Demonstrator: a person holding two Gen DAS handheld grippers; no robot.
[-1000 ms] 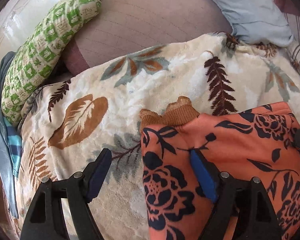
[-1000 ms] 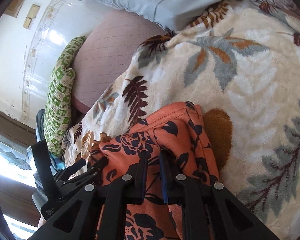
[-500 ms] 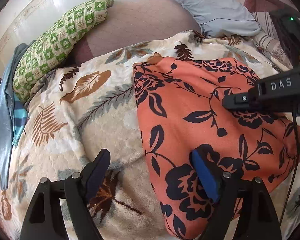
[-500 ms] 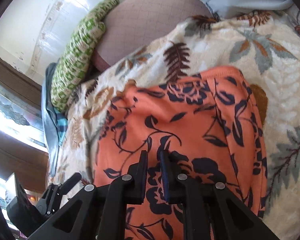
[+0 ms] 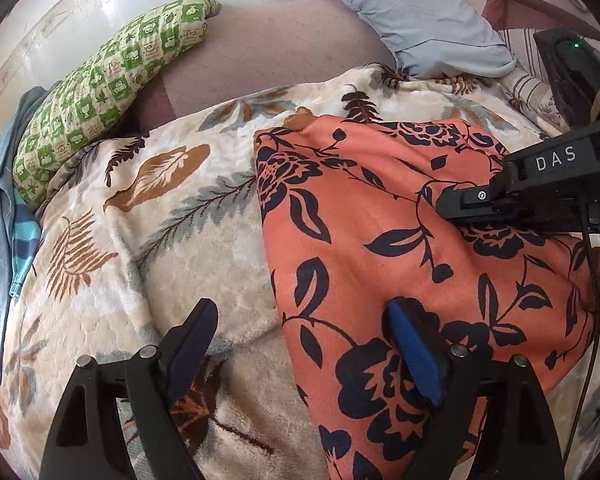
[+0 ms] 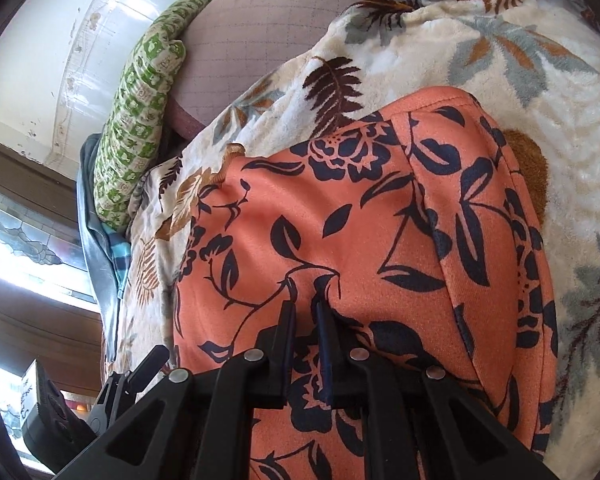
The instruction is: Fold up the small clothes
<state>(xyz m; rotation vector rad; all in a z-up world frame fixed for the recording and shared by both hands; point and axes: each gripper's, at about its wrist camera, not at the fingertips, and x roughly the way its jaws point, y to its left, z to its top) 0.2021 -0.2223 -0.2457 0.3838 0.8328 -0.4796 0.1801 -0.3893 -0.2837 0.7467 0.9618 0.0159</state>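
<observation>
Pinching a fold of the orange floral garment [image 6: 380,240], right tool [image 6: 305,312], left tool [image 5: 300,344] spread wide, straddling its edge.

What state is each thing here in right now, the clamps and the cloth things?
Left gripper: open, one finger over the garment.
Right gripper: shut on a pinch of garment.
Orange floral garment: spread on the blanket.
Leaf-print blanket: laid out, rumpled.
Green pillow: lying at the blanket's far edge.

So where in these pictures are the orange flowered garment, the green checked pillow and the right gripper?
orange flowered garment [image 5: 380,216]: left wrist view, on its flat middle.
green checked pillow [image 5: 100,92]: left wrist view, mid-length of its patterned cover.
right gripper [image 6: 305,312]: right wrist view, between its fingertips, nearly closed over the garment.
</observation>
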